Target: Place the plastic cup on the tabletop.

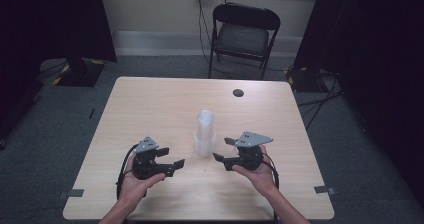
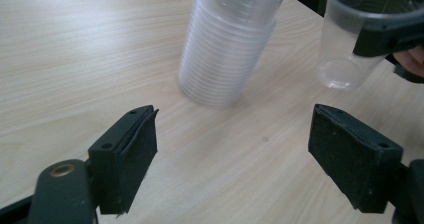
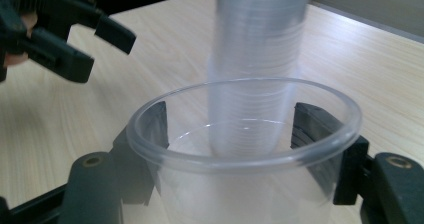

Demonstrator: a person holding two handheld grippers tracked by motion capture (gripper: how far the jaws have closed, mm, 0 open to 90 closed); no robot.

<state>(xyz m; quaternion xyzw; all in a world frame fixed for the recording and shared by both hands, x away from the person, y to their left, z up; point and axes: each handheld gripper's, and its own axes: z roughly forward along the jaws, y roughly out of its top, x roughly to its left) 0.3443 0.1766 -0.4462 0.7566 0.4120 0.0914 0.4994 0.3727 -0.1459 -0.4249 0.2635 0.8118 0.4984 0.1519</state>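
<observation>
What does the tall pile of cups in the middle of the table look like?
The stack of cups is many clear plastic cups nested together, so it looks milky with fine rings along its side. It stands upright, mouth down, near the middle of the wooden table, between the two grippers. Nothing touches it except the table.

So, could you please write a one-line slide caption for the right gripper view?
Right gripper clamps a clear plastic cup upright, before the cup stack on the wooden table.
</observation>
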